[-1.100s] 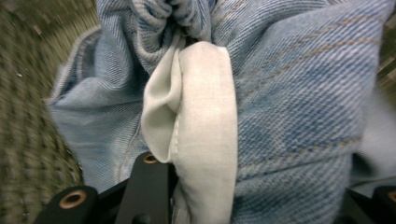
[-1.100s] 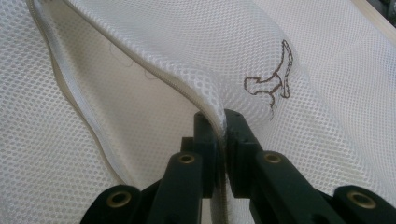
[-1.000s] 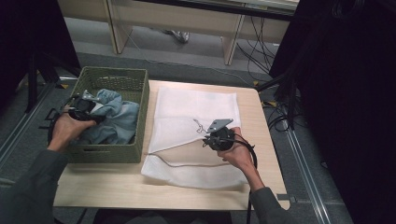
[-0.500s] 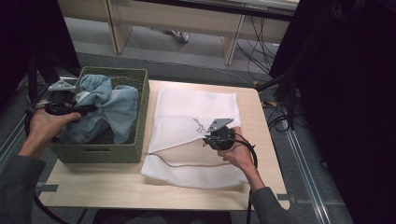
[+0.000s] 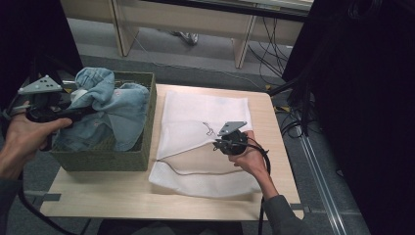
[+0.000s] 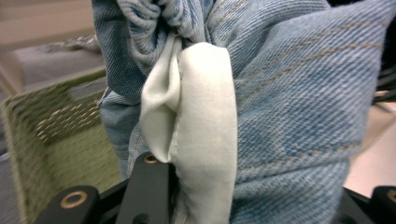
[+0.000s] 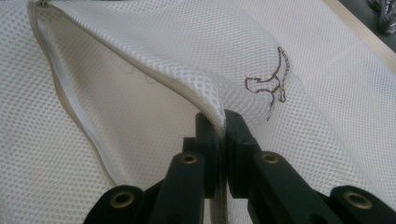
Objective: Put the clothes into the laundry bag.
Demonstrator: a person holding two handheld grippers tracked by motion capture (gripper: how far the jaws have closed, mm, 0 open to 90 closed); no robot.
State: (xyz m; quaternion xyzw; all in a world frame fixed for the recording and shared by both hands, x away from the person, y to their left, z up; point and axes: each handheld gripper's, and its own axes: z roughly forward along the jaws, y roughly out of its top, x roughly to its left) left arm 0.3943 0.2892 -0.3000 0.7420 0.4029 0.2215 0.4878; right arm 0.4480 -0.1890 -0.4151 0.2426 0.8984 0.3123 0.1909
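Light blue jeans hang partly lifted out of a green woven basket at the table's left. My left gripper is shut on the jeans; close up, denim and a white pocket lining bulge between its jaws. A white mesh laundry bag lies flat beside the basket on its right. My right gripper is shut on the upper edge of the bag's zip opening and holds it raised, so the mouth gapes toward the basket. A small brown emblem marks the bag.
The wooden table has bare strips along its front and right edges. Beyond its far edge are desk legs and floor cables. A cable trails from my left gripper.
My left gripper has risen and drawn back to the left, pulling the jeans up out of the basket. The right gripper and the bag have stayed put.
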